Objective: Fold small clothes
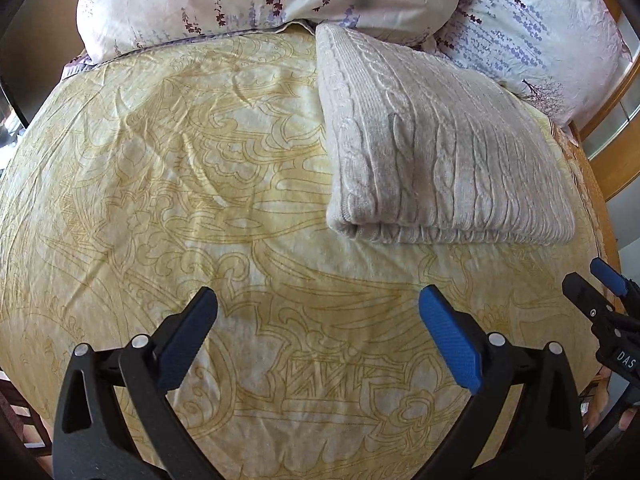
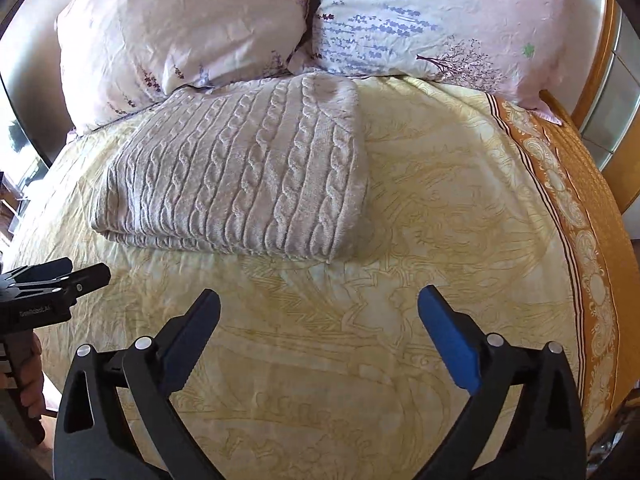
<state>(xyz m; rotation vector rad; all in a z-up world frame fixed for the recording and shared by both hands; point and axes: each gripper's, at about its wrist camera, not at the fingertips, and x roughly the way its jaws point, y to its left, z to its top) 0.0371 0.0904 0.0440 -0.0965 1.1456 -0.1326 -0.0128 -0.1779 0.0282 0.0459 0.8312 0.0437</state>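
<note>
A pale cable-knit sweater (image 1: 436, 152) lies folded into a neat rectangle on the yellow patterned bedspread (image 1: 180, 168), its far end against the pillows. In the right wrist view the same sweater (image 2: 244, 172) sits left of centre. My left gripper (image 1: 318, 300) is open over bare bedspread, short of the sweater's near fold, nothing between its blue pads. My right gripper (image 2: 319, 300) is likewise open and empty, nearer than the sweater. Each gripper shows in the other's view: the right gripper (image 1: 600, 284) at the right edge, the left gripper (image 2: 80, 276) at the left edge, held by a hand (image 2: 30, 380).
Two floral pillows (image 2: 180, 28) (image 2: 460, 16) lie at the head of the bed. An orange patterned border (image 2: 580, 208) runs along the bedspread's right side, with a wooden bed frame (image 2: 600, 40) beyond it.
</note>
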